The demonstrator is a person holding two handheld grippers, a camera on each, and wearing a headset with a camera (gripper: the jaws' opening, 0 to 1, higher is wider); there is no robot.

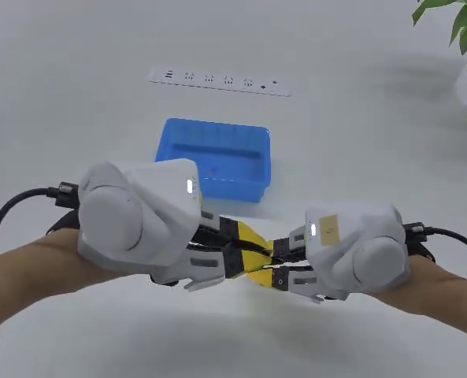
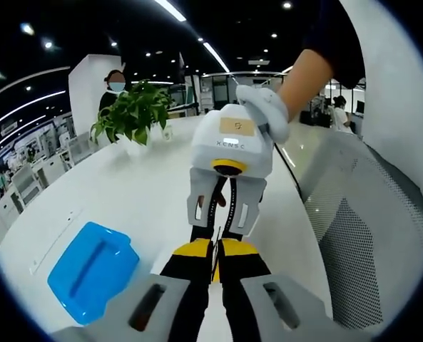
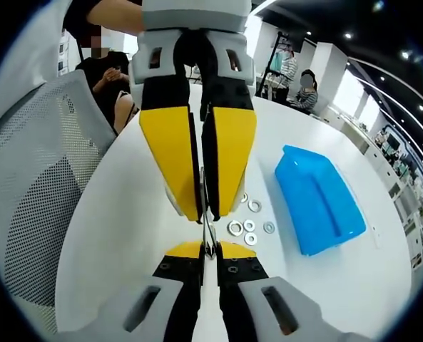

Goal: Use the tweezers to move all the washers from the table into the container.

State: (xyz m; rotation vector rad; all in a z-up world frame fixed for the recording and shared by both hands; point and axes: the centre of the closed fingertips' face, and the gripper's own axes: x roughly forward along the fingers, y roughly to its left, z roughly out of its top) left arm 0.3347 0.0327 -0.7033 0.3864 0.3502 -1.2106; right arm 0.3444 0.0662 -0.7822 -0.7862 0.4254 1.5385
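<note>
Fingers point(image 3: 172, 142) of the left gripper point(image 3: 205, 216) and fingers point(image 3: 186, 251) of the right gripper point(image 3: 210, 248) met tip to tip. Both were closed on the thin tweezers point(image 3: 207, 232), whose long axis ran from gripper to gripper, roughly parallel to the near side of the container point(image 3: 318, 206). Several washers point(image 3: 236, 228) lay loose on the table point(image 3: 125, 235) between the container and the fingertips, about equally near either gripper. The container looked empty.
</note>
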